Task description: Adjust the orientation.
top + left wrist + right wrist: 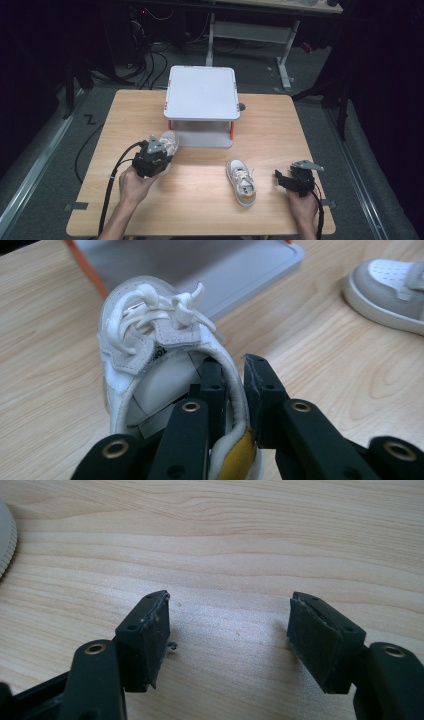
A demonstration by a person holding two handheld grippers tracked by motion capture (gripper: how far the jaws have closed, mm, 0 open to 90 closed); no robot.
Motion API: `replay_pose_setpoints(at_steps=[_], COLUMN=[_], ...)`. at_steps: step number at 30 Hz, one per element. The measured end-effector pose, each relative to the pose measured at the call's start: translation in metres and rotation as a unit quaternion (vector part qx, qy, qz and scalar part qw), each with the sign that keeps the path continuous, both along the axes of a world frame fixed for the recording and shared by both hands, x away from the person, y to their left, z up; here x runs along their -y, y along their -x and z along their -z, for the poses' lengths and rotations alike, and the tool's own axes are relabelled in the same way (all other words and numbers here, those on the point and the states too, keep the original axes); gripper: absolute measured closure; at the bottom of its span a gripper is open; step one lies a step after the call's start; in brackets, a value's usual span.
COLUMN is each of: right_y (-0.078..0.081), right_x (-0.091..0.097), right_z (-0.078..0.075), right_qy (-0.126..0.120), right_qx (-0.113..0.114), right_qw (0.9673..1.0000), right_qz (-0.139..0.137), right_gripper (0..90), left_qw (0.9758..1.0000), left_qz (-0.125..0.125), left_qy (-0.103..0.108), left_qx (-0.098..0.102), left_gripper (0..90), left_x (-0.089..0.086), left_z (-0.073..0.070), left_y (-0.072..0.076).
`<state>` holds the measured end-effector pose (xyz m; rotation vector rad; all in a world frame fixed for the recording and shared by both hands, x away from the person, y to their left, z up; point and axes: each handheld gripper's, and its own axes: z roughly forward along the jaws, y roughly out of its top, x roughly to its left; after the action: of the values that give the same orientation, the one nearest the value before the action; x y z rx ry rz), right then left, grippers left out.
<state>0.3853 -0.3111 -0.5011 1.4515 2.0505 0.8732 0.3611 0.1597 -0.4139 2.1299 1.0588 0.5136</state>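
Two white sneakers with yellow heels lie on the wooden table (200, 200). My left gripper (152, 156) is shut on the heel collar of the left sneaker (167, 141), in front of the stand. In the left gripper view one jaw sits inside that sneaker (150, 355) and the other outside, with my gripper (232, 375) pinching the collar. The second sneaker (241, 182) lies toe-away near the table's middle right, and its toe (387, 290) shows at the upper right. My right gripper (286, 181) rests open on the table to its right, jaws wide apart (227, 630) over bare wood.
A grey two-tier stand (201, 92) with orange posts sits at the table's back centre; its lower shelf (210, 265) lies just beyond the held sneaker. A sneaker sole edge (6, 540) shows at the far left. Black cables trail off the table's front.
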Motion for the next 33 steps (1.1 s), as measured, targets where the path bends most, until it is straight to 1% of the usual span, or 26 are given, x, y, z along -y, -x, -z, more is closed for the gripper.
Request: replay_pose_setpoints(at_steps=[2, 6, 7, 11, 14, 20, 26, 27, 29, 33], right_y=[0.0, 0.0, 0.0, -0.001, -0.001, -0.001, -0.001, -0.001, -0.001, -0.001], right_x=[0.0, 0.0, 0.0, -0.001, -0.001, -0.001, -0.001, -0.001, -0.001, -0.001], right_z=[0.0, 0.0, 0.0, 0.0, 0.0, 0.0, 0.0, 0.0, 0.0, 0.0], right_qy=[0.0, 0.0, 0.0, -0.001, 0.0, 0.0, -0.001, -0.001, -0.001, -0.001], right_qx=[0.0, 0.0, 0.0, 0.0, 0.0, 0.0, 0.0, 0.0, 0.0, 0.0], right_qw=[1.0, 1.0, 1.0, 1.0, 1.0, 1.0, 1.0, 1.0, 1.0, 1.0], right_qz=[0.0, 0.0, -0.001, -0.001, -0.001, -0.001, -0.001, -0.001, -0.001, -0.001], right_gripper=[33.5, 33.6, 33.6, 33.6, 33.6, 33.5, 33.5, 33.5, 33.5, 33.5], left_qw=[0.9999, 0.9996, 0.9996, 0.9996, 0.9994, 0.9991, 0.9989, 0.9989, 0.9989, 0.9986], left_qz=[0.012, 0.027, 0.027, 0.013, 0.016, 0.022, 0.023, 0.023, 0.023, 0.025], left_qy=[-0.003, -0.01, -0.011, -0.015, -0.018, -0.02, -0.02, -0.02, -0.024, -0.028], left_qx=[-0.002, -0.006, -0.008, -0.02, -0.025, -0.03, -0.036, -0.036, -0.033, -0.038], left_gripper=[79.6, 79.5, 79.5, 79.6, 79.6, 79.6, 79.5, 79.5, 79.4, 79.4], left_x=[0.006, 0.019, 0.023, 0.038, 0.046, 0.063, 0.08, 0.08, 0.089, 0.098], left_z=[-0.001, -0.003, -0.003, 0.002, 0.005, 0.01, 0.016, 0.016, 0.019, 0.022], left_y=[0.0, -0.002, -0.003, 0.0, 0.004, 0.007, 0.006, 0.006, 0.006, 0.005])
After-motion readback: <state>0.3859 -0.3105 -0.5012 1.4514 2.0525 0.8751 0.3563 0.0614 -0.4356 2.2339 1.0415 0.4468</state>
